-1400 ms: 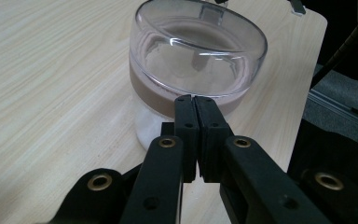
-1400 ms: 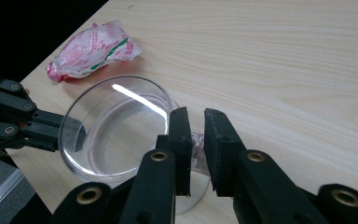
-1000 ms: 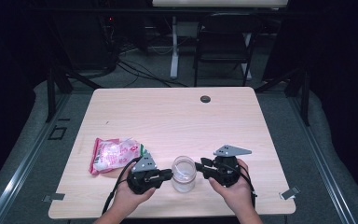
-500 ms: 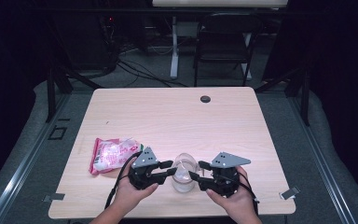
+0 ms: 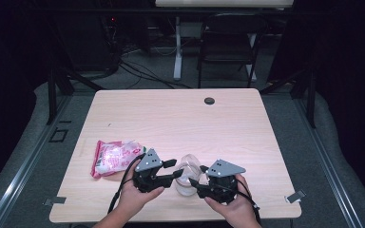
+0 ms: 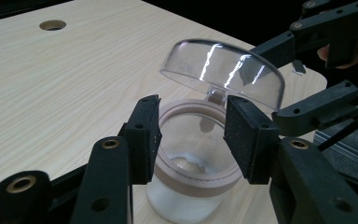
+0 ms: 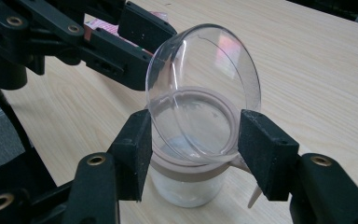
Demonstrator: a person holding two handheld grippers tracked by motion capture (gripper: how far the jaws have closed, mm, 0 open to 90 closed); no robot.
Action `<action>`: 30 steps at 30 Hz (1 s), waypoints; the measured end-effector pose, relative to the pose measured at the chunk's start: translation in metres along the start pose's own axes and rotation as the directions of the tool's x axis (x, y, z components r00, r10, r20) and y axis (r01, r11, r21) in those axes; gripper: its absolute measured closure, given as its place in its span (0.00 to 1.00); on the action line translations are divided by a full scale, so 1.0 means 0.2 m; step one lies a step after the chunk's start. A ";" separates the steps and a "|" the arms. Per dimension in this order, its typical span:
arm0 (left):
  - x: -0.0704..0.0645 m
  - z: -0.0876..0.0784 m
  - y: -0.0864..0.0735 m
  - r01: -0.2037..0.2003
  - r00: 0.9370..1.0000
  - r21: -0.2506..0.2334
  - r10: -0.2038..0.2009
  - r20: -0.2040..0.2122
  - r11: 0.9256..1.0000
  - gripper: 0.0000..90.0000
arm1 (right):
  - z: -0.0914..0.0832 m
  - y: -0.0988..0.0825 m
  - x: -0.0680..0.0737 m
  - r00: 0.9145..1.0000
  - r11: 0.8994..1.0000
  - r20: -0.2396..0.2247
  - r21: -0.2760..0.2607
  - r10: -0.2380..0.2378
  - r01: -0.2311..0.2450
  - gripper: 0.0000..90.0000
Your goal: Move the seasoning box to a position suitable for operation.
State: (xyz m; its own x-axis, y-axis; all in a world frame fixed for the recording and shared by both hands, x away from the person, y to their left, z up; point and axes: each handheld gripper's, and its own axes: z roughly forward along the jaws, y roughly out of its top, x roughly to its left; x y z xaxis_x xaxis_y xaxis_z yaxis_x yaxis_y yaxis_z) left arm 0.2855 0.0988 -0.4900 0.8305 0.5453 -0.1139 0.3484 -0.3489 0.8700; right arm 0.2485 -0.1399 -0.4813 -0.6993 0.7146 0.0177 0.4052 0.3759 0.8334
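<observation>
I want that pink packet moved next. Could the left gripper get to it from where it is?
Probably yes. The pink packet lies beside the left gripper on bare table, nothing between them; its jaws have just been opening around the jar.

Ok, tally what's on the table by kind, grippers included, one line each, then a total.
Clear jar with hinged dome lid open: 1
Pink snack packet: 1
Handheld grippers: 2, left gripper and right gripper, jaws apart on either side of the jar
Total: 4
</observation>
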 end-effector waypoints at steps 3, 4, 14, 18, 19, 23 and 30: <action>0.01 0.03 -0.02 0.007 1.000 0.019 -0.007 -0.012 1.000 0.61 | -0.01 0.00 -0.01 1.000 1.000 -0.006 -0.007 0.011 -0.011 0.51; 0.01 0.03 -0.02 0.007 1.000 0.019 -0.007 -0.012 1.000 0.61 | -0.01 0.00 -0.01 1.000 1.000 -0.006 -0.007 0.011 -0.011 0.51; 0.03 0.10 -0.07 0.045 0.999 0.073 -0.043 -0.031 0.996 0.61 | -0.02 0.00 -0.01 1.000 1.000 -0.008 -0.017 0.026 -0.026 0.53; 0.03 0.12 -0.08 0.015 0.999 0.105 -0.010 -0.044 0.994 0.64 | -0.02 -0.01 -0.02 0.999 0.999 -0.015 -0.022 0.038 -0.038 0.53; 0.02 0.12 -0.08 0.011 0.999 0.106 -0.007 -0.045 0.994 0.66 | -0.02 -0.01 -0.02 0.999 0.999 -0.014 -0.022 0.040 -0.040 0.53; 0.03 0.12 -0.08 0.008 0.999 0.105 -0.004 -0.043 0.994 0.67 | -0.02 -0.01 -0.02 0.999 0.999 -0.015 -0.028 0.045 -0.046 0.54; 0.03 0.12 -0.09 0.012 0.999 0.098 -0.008 -0.044 0.995 0.70 | -0.06 -0.01 -0.07 0.997 0.996 -0.014 -0.044 0.074 -0.075 0.54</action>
State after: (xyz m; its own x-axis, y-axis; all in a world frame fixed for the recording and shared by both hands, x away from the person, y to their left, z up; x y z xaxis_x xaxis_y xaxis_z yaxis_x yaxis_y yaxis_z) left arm 0.2947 0.0904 -0.5170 0.8075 0.5814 -0.0996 0.3998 -0.4153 0.8172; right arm 0.2498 -0.1570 -0.4772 -0.6754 0.7323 0.0873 0.4300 0.2948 0.8533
